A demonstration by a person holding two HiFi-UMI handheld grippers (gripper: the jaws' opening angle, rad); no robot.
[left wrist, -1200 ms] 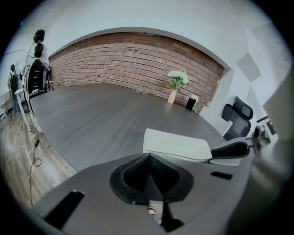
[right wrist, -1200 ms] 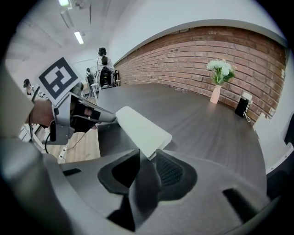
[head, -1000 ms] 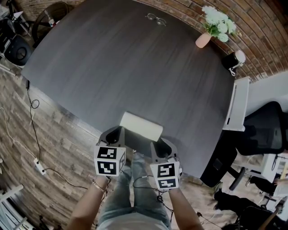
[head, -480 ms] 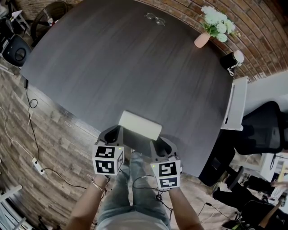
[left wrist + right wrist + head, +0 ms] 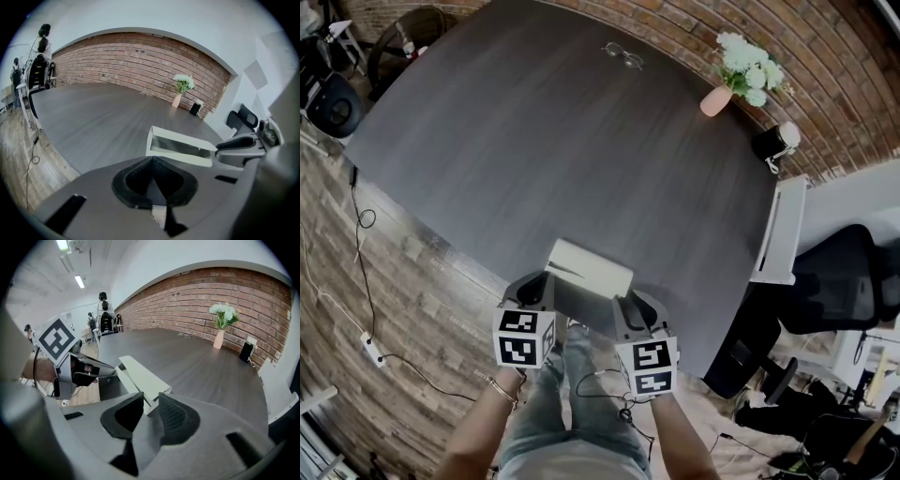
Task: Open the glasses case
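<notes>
Head camera: overhead, steeply down on my table (image 5: 581,141). Gripper cameras: low, close, facing along my jaws from either end. All three share the pale case (image 5: 589,265).

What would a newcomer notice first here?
The white glasses case at the dark table's near edge, lid slightly ajar, sits between the left gripper and the right gripper. The right one's jaws have just been closing, with the case's end between them. Far across, a vase of white flowers stands by the brick wall.

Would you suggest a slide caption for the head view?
White glasses case, lid ajar, at a dark table's near edge; spectacles and flower vase beyond.
</notes>
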